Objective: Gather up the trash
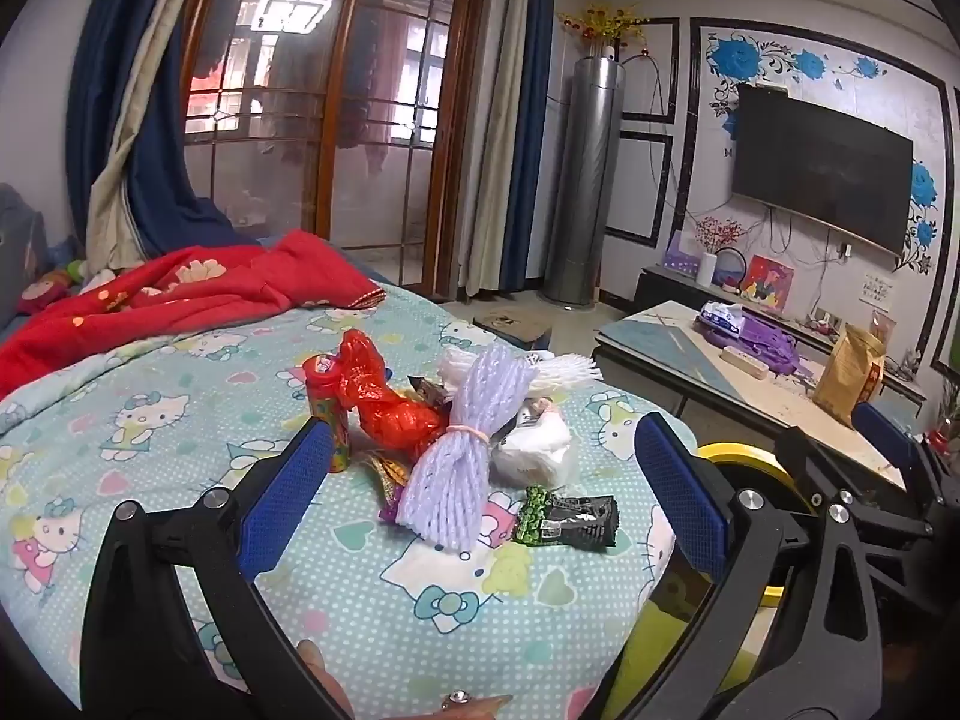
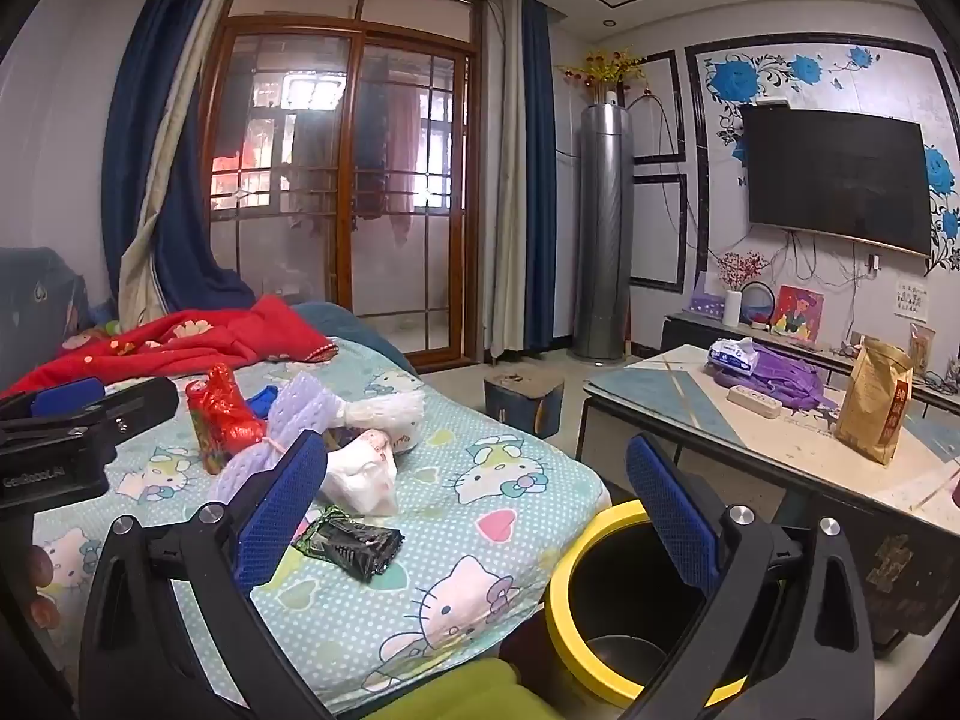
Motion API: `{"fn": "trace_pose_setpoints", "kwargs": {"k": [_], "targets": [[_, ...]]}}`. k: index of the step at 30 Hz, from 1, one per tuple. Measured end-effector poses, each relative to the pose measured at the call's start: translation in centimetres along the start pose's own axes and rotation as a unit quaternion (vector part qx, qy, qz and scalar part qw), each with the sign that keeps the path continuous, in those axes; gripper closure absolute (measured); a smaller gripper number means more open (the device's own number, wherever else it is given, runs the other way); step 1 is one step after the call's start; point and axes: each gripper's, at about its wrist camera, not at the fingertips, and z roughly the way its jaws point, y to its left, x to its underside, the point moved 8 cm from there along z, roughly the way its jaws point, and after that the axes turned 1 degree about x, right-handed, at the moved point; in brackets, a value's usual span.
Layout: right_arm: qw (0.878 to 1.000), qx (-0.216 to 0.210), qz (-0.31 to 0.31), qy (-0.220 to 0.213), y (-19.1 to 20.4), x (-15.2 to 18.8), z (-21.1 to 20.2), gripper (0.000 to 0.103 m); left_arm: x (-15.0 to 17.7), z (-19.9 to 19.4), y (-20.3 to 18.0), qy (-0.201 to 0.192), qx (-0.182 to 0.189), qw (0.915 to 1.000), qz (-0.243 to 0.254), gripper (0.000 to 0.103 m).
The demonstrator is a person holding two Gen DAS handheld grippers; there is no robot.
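Observation:
A pile of trash lies on the Hello Kitty bed sheet (image 1: 180, 420): a purple foam net bundle (image 1: 456, 450), a white foam net (image 1: 540, 369), a red plastic bag (image 1: 390, 402), a red-capped tube (image 1: 327, 414), a white crumpled bag (image 1: 534, 450) and a black-green wrapper (image 1: 567, 519). My left gripper (image 1: 480, 480) is open, just short of the pile. My right gripper (image 2: 474, 510) is open and empty, between the wrapper (image 2: 348, 543) and the yellow-rimmed bin (image 2: 600, 600) beside the bed. The left gripper (image 2: 78, 414) shows at left in the right wrist view.
A red quilt (image 1: 180, 288) lies at the bed's far end. A coffee table (image 2: 780, 450) to the right holds a brown paper bag (image 2: 876, 402), purple cloth and a tissue pack. A small stool (image 2: 522, 399) stands on the floor beyond.

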Motion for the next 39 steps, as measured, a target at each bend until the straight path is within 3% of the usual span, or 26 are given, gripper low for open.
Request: {"fn": "trace_pose_setpoints", "kwargs": {"k": [39], "targets": [[1.000,-0.001,0.004,0.002,-0.5,0.3,0.0,0.006,0.2,-0.6,-0.6,0.006,0.007,0.9999,-0.006,0.011]]}}
